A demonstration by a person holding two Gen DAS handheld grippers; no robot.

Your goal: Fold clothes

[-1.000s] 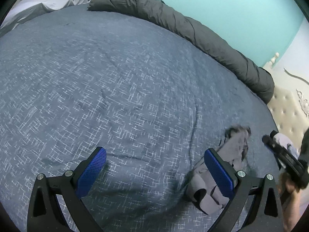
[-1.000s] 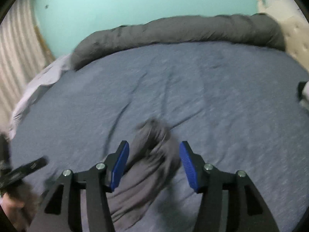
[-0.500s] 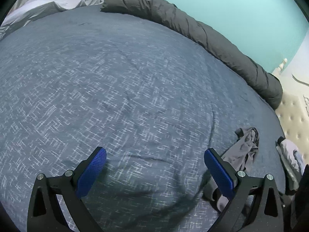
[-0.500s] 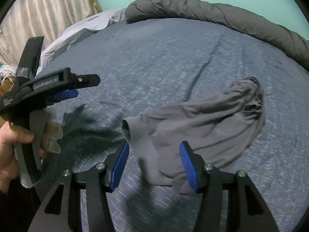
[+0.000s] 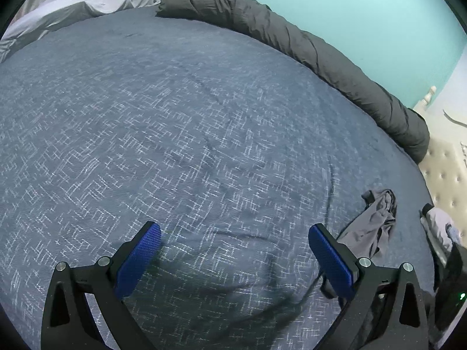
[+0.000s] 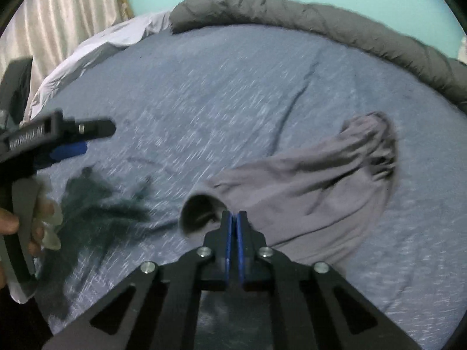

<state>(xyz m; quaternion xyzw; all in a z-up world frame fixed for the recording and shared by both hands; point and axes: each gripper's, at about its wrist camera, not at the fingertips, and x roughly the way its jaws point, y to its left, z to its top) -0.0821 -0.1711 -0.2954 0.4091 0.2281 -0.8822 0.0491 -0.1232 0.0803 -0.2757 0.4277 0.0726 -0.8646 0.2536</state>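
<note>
A crumpled grey garment [image 6: 315, 186] lies on the blue patterned bedspread [image 6: 233, 93]. My right gripper [image 6: 233, 218] is shut on the garment's near edge, beside a rolled sleeve opening [image 6: 198, 213]. In the left wrist view the garment [image 5: 373, 224] lies to the right of my left gripper [image 5: 233, 248], which is open and empty over bare bedspread [image 5: 175, 116]. The left gripper also shows in the right wrist view [image 6: 58, 137], held in a hand at the left edge.
A rolled dark grey duvet [image 5: 306, 46] runs along the far edge of the bed against a teal wall. A pale sheet [image 5: 73, 5] lies at the far left corner. A tufted headboard [image 5: 446, 175] and other cloth [image 5: 440, 227] are at the right. A curtain [image 6: 58, 23] hangs left.
My right gripper has closed on the garment's near edge; it was open half a second ago. The left gripper has drifted left, away from the garment, still open.
</note>
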